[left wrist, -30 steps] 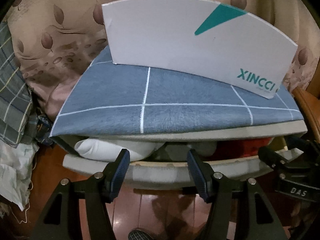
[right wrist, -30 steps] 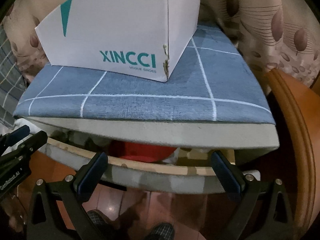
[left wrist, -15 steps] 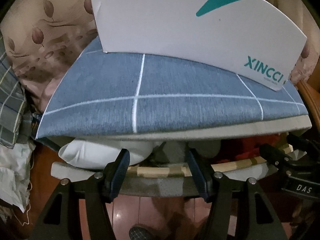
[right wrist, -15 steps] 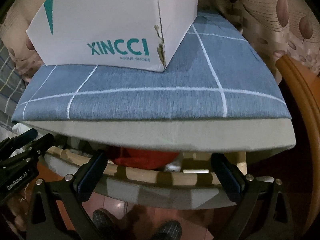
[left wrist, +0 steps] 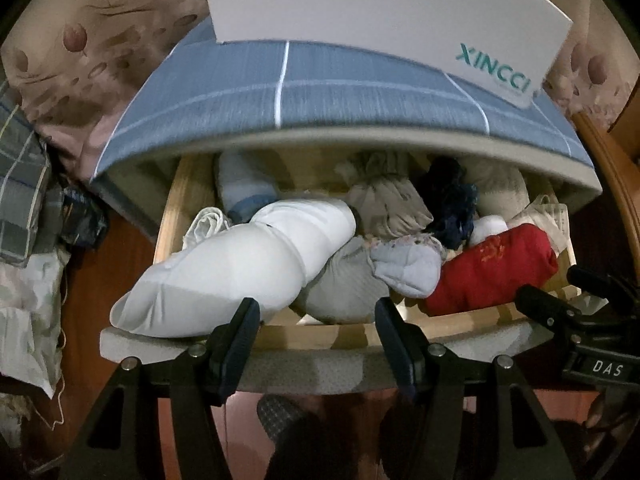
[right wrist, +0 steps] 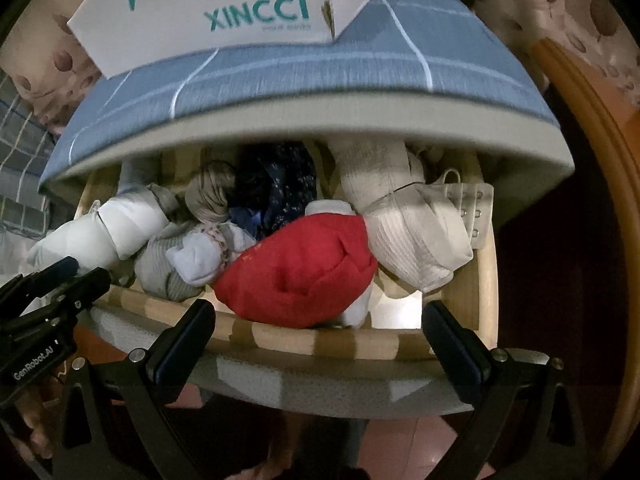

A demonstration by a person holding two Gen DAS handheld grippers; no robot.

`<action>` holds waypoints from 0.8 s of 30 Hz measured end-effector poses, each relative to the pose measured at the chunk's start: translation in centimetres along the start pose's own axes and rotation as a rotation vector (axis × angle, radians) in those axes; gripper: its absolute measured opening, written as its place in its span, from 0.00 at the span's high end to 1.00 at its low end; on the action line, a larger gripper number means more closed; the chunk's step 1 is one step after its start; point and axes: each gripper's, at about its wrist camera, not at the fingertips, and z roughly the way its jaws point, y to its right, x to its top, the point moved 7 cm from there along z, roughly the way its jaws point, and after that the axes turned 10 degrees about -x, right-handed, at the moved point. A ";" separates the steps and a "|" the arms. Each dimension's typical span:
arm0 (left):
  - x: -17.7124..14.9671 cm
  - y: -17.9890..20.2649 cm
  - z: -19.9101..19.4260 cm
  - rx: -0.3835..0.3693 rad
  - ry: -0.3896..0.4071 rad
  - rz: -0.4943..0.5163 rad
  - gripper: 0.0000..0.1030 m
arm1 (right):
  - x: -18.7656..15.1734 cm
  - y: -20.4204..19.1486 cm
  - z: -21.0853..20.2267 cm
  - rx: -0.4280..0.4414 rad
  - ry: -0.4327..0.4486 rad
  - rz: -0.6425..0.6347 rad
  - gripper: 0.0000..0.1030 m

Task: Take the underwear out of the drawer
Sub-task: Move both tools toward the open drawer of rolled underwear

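The drawer [right wrist: 360, 342] has a pale, matt wooden rim with a grey felt-like front. Inside lie soft cloth bundles: a red knit one [right wrist: 304, 276], a white ribbed one [right wrist: 408, 240], a smooth white one [left wrist: 240, 268]. The box [left wrist: 380, 12] is smooth white cardboard. The floor [left wrist: 100, 280] is glossy reddish wood.

My pale wooden drawer [left wrist: 320, 338] stands pulled out, packed with rolled garments: a white bundle [left wrist: 240, 268] overhanging its front rim, a red roll [right wrist: 300, 276], a ribbed cream piece [right wrist: 412, 240] and a dark navy one [right wrist: 276, 184].
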 end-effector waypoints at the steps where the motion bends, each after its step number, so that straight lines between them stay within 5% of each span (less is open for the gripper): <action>1: -0.5 0.1 -0.1 -0.002 -0.005 -0.002 0.40 | -0.5 0.0 -0.1 0.000 -0.013 -0.001 0.01; 14: -4.4 0.8 -1.4 -0.030 -0.061 -0.008 0.40 | -3.5 0.0 -0.6 -0.013 -0.165 -0.025 0.01; 24: -4.4 0.8 -1.4 -0.046 -0.070 -0.011 0.40 | -1.3 0.3 0.1 -0.015 -0.205 -0.005 0.01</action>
